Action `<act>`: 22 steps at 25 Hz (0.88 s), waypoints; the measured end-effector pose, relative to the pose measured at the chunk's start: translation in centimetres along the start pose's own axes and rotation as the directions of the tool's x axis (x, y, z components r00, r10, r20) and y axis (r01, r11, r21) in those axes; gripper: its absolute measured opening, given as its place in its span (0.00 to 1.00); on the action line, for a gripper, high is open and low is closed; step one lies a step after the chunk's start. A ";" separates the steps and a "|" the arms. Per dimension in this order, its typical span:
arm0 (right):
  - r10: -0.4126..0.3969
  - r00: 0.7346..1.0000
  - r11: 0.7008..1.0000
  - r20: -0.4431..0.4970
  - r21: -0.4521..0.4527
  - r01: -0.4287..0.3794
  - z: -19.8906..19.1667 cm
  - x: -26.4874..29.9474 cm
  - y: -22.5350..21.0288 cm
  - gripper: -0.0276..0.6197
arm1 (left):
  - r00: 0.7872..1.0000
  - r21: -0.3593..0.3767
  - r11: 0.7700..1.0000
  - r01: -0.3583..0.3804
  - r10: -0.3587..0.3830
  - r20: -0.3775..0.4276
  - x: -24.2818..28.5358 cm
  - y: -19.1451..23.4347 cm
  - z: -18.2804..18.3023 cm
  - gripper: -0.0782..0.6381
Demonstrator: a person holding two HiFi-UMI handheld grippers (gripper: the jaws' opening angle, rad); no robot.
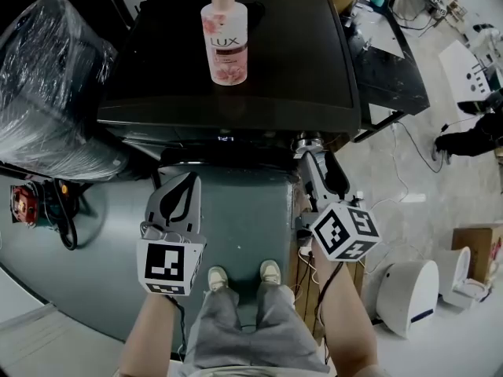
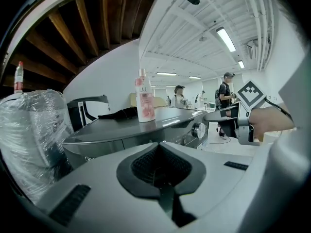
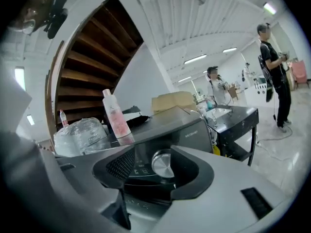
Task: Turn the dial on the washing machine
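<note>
The dark washing machine (image 1: 299, 61) stands in front of me, with a pink LUX bottle (image 1: 225, 38) on its lid. Its silver dial (image 3: 163, 165) sits on the front panel's right end and also shows in the left gripper view (image 2: 198, 129). My right gripper (image 3: 155, 166) is open with the dial framed between its jaws. A gap shows on the dial's left side, and the right pad covers its right edge. In the head view the right gripper (image 1: 313, 157) reaches up to the panel. My left gripper (image 1: 179, 191) hangs shut and empty before the machine's front, its pads (image 2: 160, 166) meeting.
A plastic-wrapped bundle (image 1: 47, 77) lies left of the machine. A black table (image 1: 389, 61) stands to its right. A white appliance (image 1: 409, 293) and a cardboard box (image 1: 479, 250) sit on the floor at the right. People stand in the background (image 3: 272, 72).
</note>
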State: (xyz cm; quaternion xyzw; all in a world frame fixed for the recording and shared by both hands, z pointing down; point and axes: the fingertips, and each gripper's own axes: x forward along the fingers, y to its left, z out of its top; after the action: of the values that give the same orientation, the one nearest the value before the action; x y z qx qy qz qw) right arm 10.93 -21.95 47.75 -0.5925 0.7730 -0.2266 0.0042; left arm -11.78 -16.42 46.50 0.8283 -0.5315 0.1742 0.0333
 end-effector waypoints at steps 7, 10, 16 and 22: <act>0.033 0.999 0.994 0.016 -0.105 -0.031 4.7 -3.6 3.0 0.32 | 1.000 -0.020 1.000 -0.009 0.009 0.023 -2.4 0.1 3.9 0.13; 0.044 0.998 0.983 0.033 -0.180 -0.037 7.2 -5.5 4.4 0.30 | 0.999 -0.079 0.997 -0.005 0.009 0.044 -3.9 0.5 6.2 0.13; 0.078 0.996 0.959 0.054 -0.277 -0.060 11.4 -9.7 7.2 0.26 | 0.996 -0.042 0.999 -0.034 0.037 0.079 -7.7 1.3 11.0 0.13; 0.126 0.989 0.923 0.079 -0.375 -0.088 15.7 -14.1 10.2 0.19 | 0.993 -0.001 0.999 -0.042 0.042 0.110 -11.6 1.0 15.0 0.13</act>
State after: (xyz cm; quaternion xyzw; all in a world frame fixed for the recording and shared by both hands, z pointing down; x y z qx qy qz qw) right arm 10.15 -12.46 26.38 -0.5503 0.8319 -0.0457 -0.0558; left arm -13.23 -10.34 28.55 0.8253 -0.5496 0.1293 -0.0002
